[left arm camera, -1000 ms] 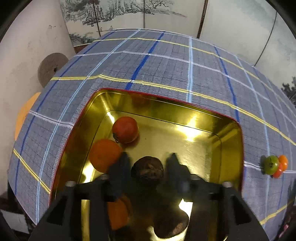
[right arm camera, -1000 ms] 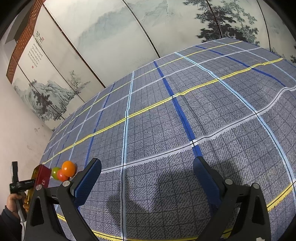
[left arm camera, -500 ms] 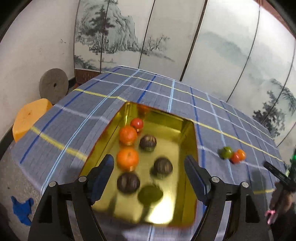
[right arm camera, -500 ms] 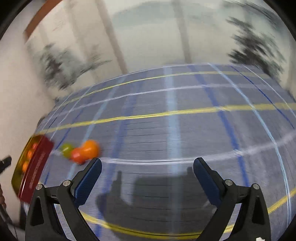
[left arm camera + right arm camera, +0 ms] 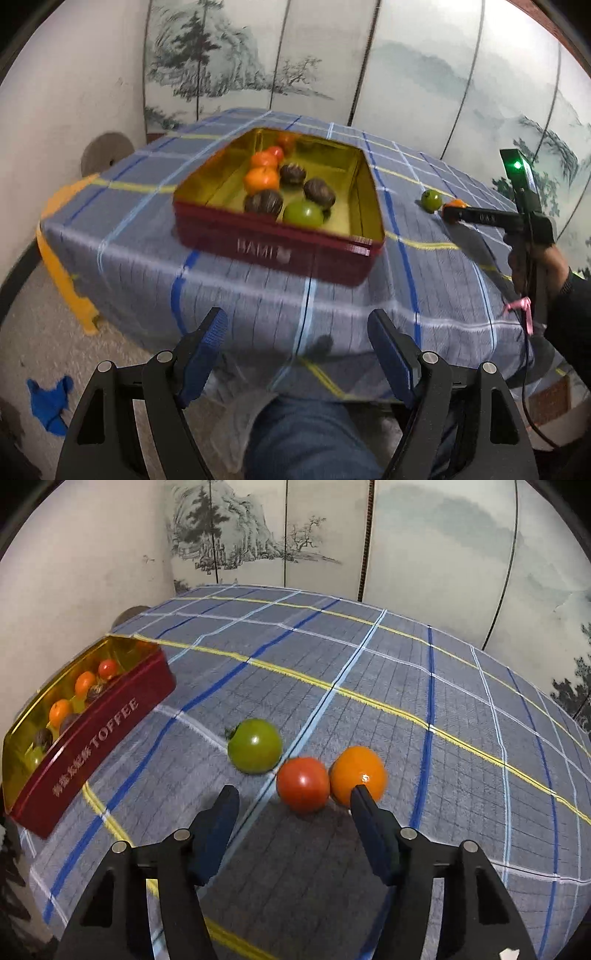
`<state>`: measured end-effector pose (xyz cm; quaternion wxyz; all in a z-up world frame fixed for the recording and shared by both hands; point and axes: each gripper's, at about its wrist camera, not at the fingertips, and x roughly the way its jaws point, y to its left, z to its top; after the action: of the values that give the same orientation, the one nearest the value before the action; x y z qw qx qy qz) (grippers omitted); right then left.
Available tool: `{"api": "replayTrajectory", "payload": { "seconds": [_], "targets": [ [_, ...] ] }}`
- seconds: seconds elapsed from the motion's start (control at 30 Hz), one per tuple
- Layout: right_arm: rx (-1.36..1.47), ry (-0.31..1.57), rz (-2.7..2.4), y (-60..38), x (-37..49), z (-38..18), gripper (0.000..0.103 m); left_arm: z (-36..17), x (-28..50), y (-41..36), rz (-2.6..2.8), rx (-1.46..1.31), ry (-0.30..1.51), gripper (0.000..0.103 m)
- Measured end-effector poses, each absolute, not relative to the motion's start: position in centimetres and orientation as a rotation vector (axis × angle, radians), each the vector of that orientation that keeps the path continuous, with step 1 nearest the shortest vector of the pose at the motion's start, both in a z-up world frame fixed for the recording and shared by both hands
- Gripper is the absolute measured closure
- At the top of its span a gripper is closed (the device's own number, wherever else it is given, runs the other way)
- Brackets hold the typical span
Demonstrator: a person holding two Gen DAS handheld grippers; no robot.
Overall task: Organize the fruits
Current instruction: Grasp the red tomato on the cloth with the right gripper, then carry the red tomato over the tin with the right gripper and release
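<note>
Fruits lie just ahead of your right gripper [image 5: 293, 806], whose jaws stand wide apart and empty: a round red tomato [image 5: 303, 784] sits between the fingertips, touching a round orange fruit [image 5: 357, 775] at the right fingertip, with a green tomato [image 5: 254, 745] just beyond. Your left gripper [image 5: 297, 330] hangs off the table edge, jaws equally spread and empty. Farther off, the red-walled, gold-lined tin [image 5: 273, 247] on the blue plaid tablecloth [image 5: 406, 709] holds orange, dark brown and green fruit.

Green tomato [image 5: 254, 750], red tomato [image 5: 303, 784], touching orange [image 5: 357, 774] lie beside fruit-filled tin [image 5: 92, 734]

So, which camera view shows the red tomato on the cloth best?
The right wrist view: the red tomato lies close and unobstructed, between the green and orange fruits. In the left wrist view, the right gripper hides it.
</note>
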<state>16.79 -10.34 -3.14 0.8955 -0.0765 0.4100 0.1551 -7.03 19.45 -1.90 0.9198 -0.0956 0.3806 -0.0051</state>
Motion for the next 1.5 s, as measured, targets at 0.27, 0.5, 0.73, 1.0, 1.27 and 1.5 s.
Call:
{"api": "replayTrajectory", "payload": {
  "seconds": [0.27,0.5,0.73,1.0,1.27,1.5],
  "targets": [
    [-0.149,0.901,0.331,-9.7,19.0,-4.6,0.074,-3.5,-8.4,19.0,-0.004,-0.234,0.822,0.024],
    [-0.14,0.881,0.305,-10.6,17.5,-4.2,0.075,-3.7,-8.4,18.9,-0.007,-0.233,0.825,0.024],
    [-0.108,0.823,0.269,-11.9,16.0,-1.5,0.075,-4.0,-8.6,17.4,-0.031,-0.187,0.834,0.024],
    [-0.104,0.746,0.245,-11.8,15.1,2.6,0.075,-4.7,-9.5,17.4,-0.024,-0.196,0.864,0.024],
    [-0.097,0.667,0.255,-10.7,13.7,7.2,0.075,-4.8,-10.2,17.6,-0.018,-0.214,0.861,0.024],
    [-0.086,0.611,0.287,-9.1,13.1,11.1,0.075,-4.8,-10.8,17.6,-0.03,-0.219,0.86,0.024]
  ]
}}
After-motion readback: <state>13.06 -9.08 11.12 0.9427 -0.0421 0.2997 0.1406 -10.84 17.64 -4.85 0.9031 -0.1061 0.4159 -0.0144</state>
